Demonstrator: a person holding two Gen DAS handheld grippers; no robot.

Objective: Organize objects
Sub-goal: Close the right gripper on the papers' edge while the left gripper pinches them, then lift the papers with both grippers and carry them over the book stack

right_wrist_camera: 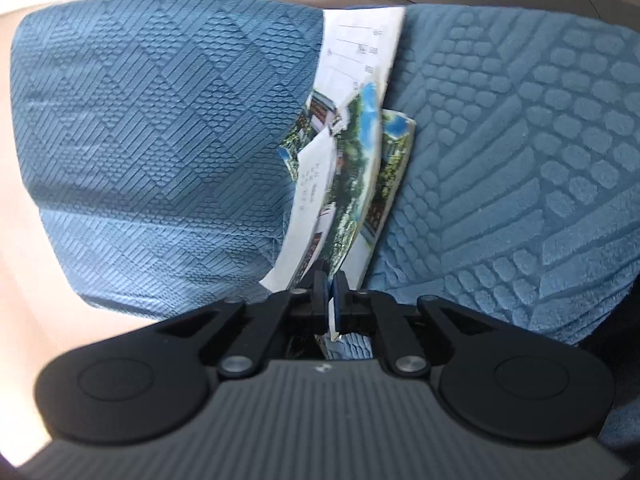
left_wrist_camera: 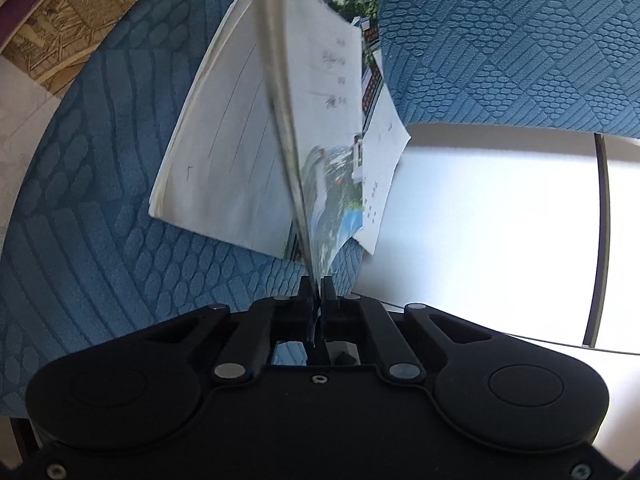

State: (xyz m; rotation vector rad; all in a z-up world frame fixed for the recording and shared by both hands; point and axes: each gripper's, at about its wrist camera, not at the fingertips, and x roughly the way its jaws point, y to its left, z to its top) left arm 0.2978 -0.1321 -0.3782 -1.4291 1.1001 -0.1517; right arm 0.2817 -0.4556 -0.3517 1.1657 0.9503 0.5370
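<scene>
1. Left wrist view: a blue textured cloth (left_wrist_camera: 100,200) covers the surface under everything.
2. A stack of postcards (left_wrist_camera: 224,152) stands edge-up over the cloth, its long axis running away from the camera.
3. The left gripper (left_wrist_camera: 316,286) is clamped on the stack's near corner.
4. Right wrist view: the right gripper (right_wrist_camera: 330,280) pinches the fanned postcards (right_wrist_camera: 344,184) at their near end.

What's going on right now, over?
Left claw shut on cards. Right claw shut on cards too. Stack held on edge over blue mat. Nothing in the way.
</scene>
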